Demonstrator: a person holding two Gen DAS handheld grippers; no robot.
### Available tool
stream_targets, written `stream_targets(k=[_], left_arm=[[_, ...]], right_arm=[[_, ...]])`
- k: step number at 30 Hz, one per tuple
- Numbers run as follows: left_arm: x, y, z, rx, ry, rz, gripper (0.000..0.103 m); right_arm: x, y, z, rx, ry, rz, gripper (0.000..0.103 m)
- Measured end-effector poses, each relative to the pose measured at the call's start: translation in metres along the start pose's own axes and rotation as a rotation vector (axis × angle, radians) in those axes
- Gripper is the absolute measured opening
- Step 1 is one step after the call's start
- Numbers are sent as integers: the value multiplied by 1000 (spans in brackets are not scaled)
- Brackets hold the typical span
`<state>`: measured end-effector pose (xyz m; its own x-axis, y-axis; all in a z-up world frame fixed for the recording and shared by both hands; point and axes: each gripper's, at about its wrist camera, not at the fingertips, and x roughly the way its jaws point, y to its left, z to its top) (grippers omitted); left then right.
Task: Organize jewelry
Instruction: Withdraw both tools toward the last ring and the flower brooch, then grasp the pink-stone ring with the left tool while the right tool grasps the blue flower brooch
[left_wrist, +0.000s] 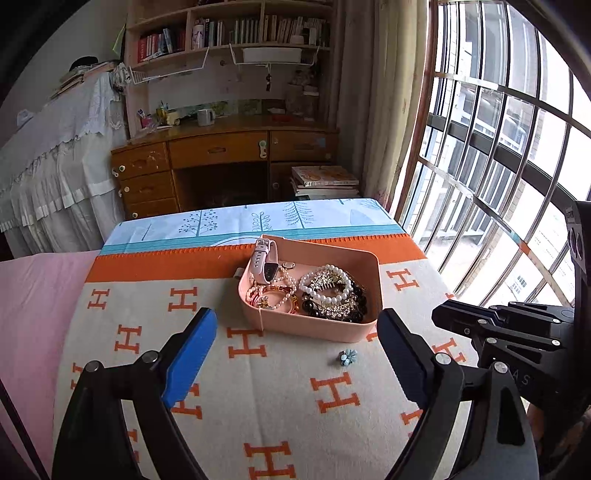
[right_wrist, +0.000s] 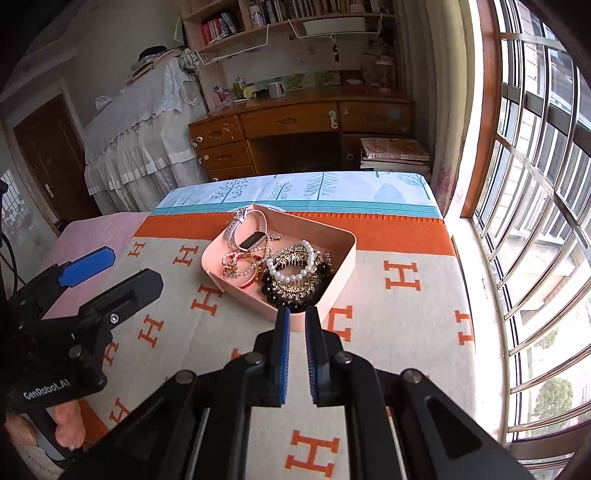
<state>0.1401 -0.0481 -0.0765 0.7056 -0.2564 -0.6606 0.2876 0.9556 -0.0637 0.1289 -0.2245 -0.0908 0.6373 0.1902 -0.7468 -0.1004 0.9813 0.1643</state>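
A pink tray (left_wrist: 317, 328) sits on the H-patterned blanket (left_wrist: 258, 406). In it lie a pale pink watch (left_wrist: 264, 258), a pearl bracelet (left_wrist: 325, 286), a gold comb clip (right_wrist: 291, 254), black beads (right_wrist: 280, 291) and several thinner bracelets. A small blue flower piece (left_wrist: 348, 357) lies loose on the blanket just in front of the tray. My left gripper (left_wrist: 297, 314) hovers open before the tray, nothing between its blue pads. My right gripper (right_wrist: 297, 312) is shut and empty, its tips just short of the tray's near corner (right_wrist: 295, 317). From the right wrist the left gripper (right_wrist: 135, 267) shows at far left.
The blanket covers a bed beside a barred window (left_wrist: 498, 166) on the right. A pink sheet (left_wrist: 33, 314) lies to the left. Beyond the bed stand a wooden desk (left_wrist: 221, 147), a bookshelf and a stack of books (left_wrist: 325, 177). A person's fingers (right_wrist: 66, 424) hold the left gripper.
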Motion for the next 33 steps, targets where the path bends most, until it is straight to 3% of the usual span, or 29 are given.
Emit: stream_targets(k=[8, 20, 26, 33], left_arm=[[-24, 8, -47, 16, 52, -21, 88], [-14, -4, -150, 63, 298, -144, 88], [-22, -26, -173, 125, 309, -150, 87], [-25, -48, -184, 177, 328, -160, 66]], right_arm=[[-14, 3, -44, 20, 24, 17, 9], [-17, 1, -112, 34, 89, 44, 9], [-17, 3, -132, 41, 109, 63, 9], [-20, 4, -150, 47, 105, 83, 9]])
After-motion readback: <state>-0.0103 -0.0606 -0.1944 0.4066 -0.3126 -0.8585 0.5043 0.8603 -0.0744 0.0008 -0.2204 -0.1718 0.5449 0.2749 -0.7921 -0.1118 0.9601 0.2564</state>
